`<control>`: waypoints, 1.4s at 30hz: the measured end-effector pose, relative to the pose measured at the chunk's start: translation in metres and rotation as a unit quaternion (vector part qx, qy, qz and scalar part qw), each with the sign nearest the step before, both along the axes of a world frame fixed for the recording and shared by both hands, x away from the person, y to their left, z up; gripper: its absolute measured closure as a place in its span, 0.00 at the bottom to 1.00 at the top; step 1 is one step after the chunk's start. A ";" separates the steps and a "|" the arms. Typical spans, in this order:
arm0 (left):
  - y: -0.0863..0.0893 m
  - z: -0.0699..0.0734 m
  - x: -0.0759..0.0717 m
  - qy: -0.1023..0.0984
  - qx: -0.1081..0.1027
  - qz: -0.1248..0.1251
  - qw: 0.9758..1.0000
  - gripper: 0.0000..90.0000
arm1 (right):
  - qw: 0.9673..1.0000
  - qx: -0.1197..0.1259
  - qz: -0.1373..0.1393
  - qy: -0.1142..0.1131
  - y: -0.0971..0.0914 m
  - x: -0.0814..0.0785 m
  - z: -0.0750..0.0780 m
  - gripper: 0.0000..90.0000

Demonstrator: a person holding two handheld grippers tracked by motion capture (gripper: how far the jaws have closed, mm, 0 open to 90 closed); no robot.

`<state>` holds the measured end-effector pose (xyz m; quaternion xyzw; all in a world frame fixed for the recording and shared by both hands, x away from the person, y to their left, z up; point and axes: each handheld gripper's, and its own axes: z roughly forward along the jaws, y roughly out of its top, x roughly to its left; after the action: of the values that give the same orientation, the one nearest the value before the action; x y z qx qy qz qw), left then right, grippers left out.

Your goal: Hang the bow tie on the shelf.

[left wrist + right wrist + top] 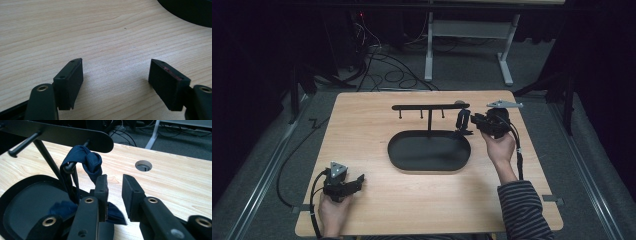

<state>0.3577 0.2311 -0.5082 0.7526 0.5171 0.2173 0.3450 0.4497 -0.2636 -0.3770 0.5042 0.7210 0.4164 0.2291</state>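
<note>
A black stand with a crossbar (430,106) and several pegs rises from a black oval tray (412,155) at mid-table. A dark blue cloth loop (91,161) hangs knotted from the end peg (68,167), and its tail drops into the tray (30,200). My right gripper (464,122) sits at the stand's right end. In the right gripper view its jaws (115,182) stand slightly apart with nothing between them, and the cloth lies just beside the left jaw. My left gripper (358,181) rests on the table's front left, open (116,67) over bare wood.
The tray's rim (190,12) lies ahead and to the right of the left gripper. A round cable hole (143,165) pierces the tabletop behind the stand. Cables (387,70) and white desk legs (428,50) are on the floor beyond the far edge.
</note>
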 end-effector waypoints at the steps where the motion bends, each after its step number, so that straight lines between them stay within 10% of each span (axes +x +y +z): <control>1: 0.000 0.000 0.000 0.000 0.000 0.000 1.000 0.32 | 1.000 0.002 0.000 -0.001 -0.001 -0.002 0.000 0.84; 42: -0.001 0.000 0.000 -0.001 0.001 0.000 1.000 0.32 | 0.998 0.035 0.001 -0.049 -0.041 -0.066 0.018 0.63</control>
<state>0.3577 0.2305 -0.5083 0.7528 0.5167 0.2188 0.3443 0.3840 -0.3042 -0.3588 0.4905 0.6944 0.4656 0.2459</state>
